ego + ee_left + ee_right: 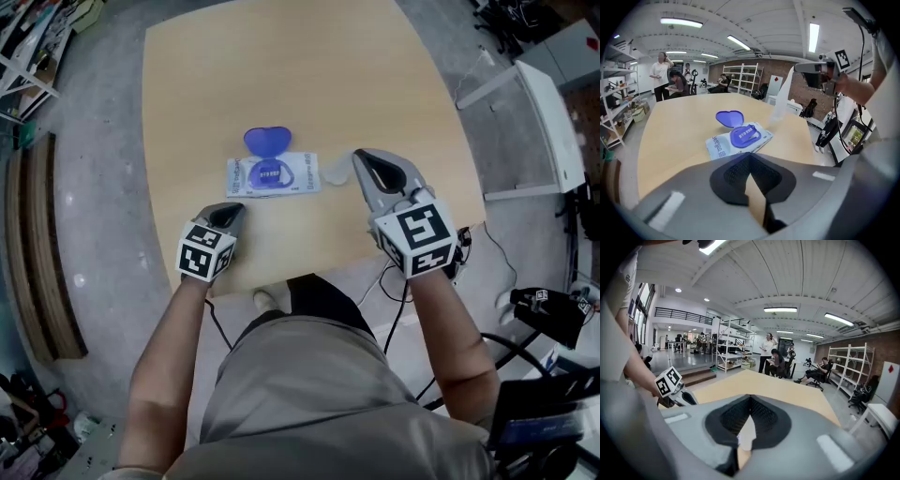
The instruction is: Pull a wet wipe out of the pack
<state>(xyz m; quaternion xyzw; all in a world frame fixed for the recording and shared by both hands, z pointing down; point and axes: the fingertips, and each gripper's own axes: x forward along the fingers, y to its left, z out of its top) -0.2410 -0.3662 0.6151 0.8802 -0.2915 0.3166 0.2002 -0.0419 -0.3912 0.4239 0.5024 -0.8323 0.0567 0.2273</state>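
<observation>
The wet wipe pack (272, 175) lies flat in the middle of the wooden table (281, 75), its blue lid (267, 141) flipped open toward the far side. My right gripper (362, 161) is held up to the right of the pack, shut on a thin white wet wipe (334, 172). From the left gripper view the wipe (781, 101) hangs down from the right gripper (806, 68), clear of the pack (738, 139). A white corner of the wipe (746, 433) shows between the right jaws. My left gripper (229, 215) sits near the table's front edge, shut and empty.
A white side table (548, 112) stands right of the table, with cables and dark gear (544, 309) on the floor near it. Shelving (28, 47) lines the left. Several people (670, 82) sit and stand beyond the table's far end.
</observation>
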